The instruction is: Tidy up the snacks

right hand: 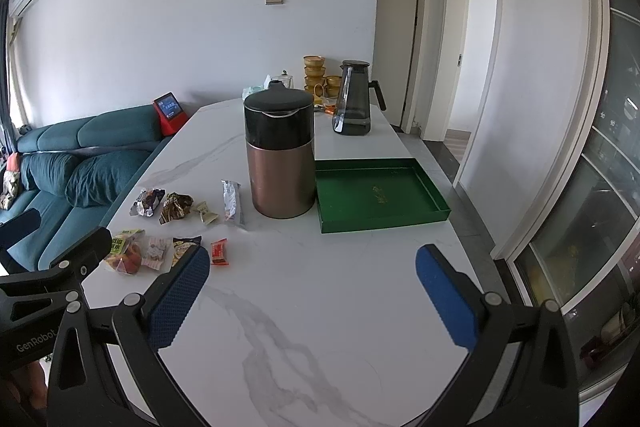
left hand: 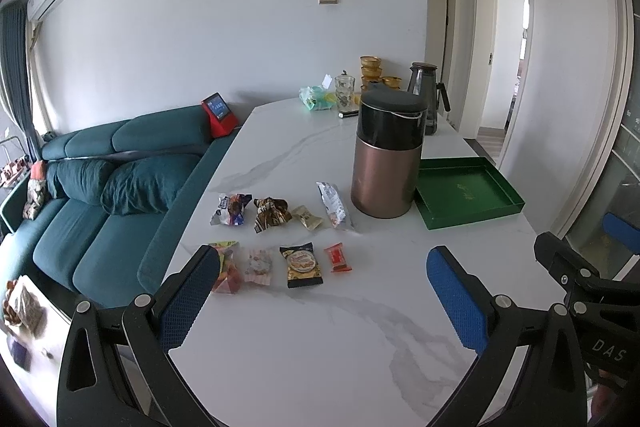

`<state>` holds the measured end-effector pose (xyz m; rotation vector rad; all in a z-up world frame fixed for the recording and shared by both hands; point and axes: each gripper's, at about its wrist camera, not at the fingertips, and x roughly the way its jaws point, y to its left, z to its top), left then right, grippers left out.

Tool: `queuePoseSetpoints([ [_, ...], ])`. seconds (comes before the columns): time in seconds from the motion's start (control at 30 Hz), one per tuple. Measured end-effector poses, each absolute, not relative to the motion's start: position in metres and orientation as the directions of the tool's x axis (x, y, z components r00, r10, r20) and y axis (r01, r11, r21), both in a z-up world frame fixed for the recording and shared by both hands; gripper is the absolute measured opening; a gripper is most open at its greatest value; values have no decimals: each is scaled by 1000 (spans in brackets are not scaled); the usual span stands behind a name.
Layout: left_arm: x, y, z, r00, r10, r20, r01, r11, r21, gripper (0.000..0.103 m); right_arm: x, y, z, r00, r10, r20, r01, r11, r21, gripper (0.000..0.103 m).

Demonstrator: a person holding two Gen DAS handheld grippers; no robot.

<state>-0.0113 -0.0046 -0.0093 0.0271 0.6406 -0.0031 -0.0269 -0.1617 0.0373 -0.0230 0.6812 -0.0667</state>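
Observation:
Several wrapped snacks lie in two rows on the white marble table [left hand: 320, 347]: a small red packet [left hand: 338, 258], a black-and-yellow packet [left hand: 305, 265], a pink packet [left hand: 258, 265], a long white bar [left hand: 332, 205] and a brown crumpled wrapper [left hand: 272, 213]. An empty green tray [left hand: 464, 191] sits right of a copper canister [left hand: 386, 157]. My left gripper [left hand: 324, 279] is open above the table, near the front row. My right gripper [right hand: 312, 279] is open and empty, with the red packet [right hand: 219, 253] beside its left finger and the tray [right hand: 376, 193] ahead.
A dark glass pitcher [right hand: 354, 103], stacked amber bowls [right hand: 316, 73], a glass and a wipes pack [left hand: 318, 97] stand at the table's far end. A teal sofa [left hand: 100, 195] runs along the left. Doorways open at the right.

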Motion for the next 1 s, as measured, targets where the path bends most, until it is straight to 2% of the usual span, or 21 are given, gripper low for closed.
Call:
queuePoseSetpoints([
  [1.0,-12,-7,-6,797,9,-604,8,1000,25,101,-29,-164,34,773,-70,-631,55,998,-43,103],
])
